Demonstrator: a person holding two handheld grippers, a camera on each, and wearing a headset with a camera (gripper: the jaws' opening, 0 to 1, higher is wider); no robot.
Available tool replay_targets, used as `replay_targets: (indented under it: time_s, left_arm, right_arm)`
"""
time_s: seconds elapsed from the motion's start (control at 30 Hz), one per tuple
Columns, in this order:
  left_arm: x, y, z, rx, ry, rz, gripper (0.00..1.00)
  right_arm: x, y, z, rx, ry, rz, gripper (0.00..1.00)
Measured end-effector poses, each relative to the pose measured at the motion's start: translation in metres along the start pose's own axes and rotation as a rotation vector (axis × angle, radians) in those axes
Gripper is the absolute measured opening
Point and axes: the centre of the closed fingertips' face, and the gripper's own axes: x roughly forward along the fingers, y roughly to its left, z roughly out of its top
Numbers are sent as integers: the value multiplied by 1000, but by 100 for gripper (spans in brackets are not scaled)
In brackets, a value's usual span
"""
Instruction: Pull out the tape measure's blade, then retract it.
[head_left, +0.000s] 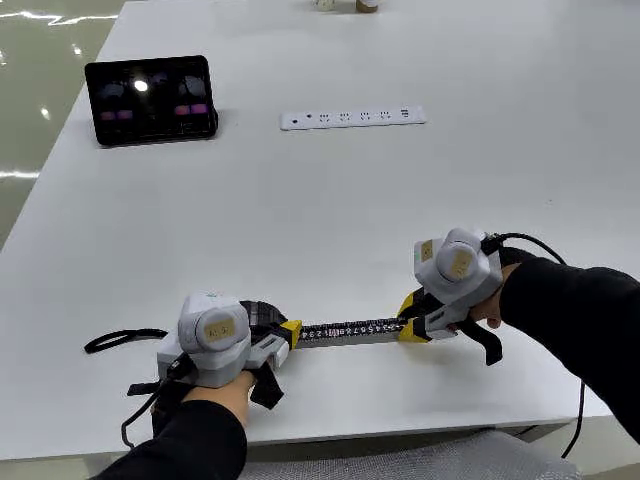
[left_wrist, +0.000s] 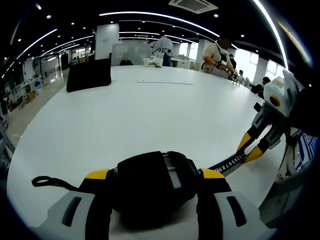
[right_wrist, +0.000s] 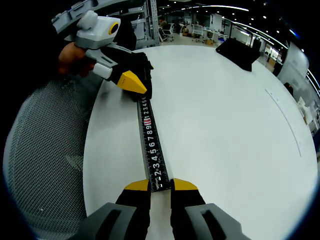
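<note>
A black tape measure case (left_wrist: 150, 182) sits between the yellow-tipped jaws of my left gripper (left_wrist: 152, 175), which is shut on it near the table's front edge (head_left: 262, 330). Its black blade (head_left: 350, 329) with white numbers runs right along the table to my right gripper (head_left: 412, 322). In the right gripper view the blade (right_wrist: 150, 145) stretches away to the case, and my right gripper (right_wrist: 161, 185) is shut on the blade's end. A black wrist strap (head_left: 120, 339) trails left from the case.
A dark tablet (head_left: 152, 98) stands at the far left of the white table (head_left: 330, 210). A white power strip (head_left: 352, 118) lies beyond the middle. People stand at the far end of the room (left_wrist: 217, 52). A mesh chair back (right_wrist: 45, 150) sits below the front edge.
</note>
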Motion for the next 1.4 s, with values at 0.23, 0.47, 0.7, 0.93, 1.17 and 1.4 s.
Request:
replay_targets:
  time_s: [0.23, 0.47, 0.7, 0.93, 1.17, 1.4]
  left_arm:
    - [0, 0, 0, 1, 0, -1, 65]
    - [0, 0, 0, 1, 0, -2, 65]
    - [0, 0, 0, 2, 2, -4, 64]
    - [-1, -1, 0, 1, 2, -4, 65]
    - [0, 0, 0, 1, 2, -4, 65]
    - [0, -1, 0, 3, 3, -5, 65]
  right_arm:
    - [2, 1, 4, 16, -25, 0, 12]
    - [2, 2, 6, 6, -22, 1, 12]
    - [4, 4, 9, 6, -30, 0, 12]
    - [6, 4, 11, 0, -32, 2, 12]
    - [6, 4, 13, 4, -37, 3, 12]
    - [7, 5, 15, 7, -39, 4, 12]
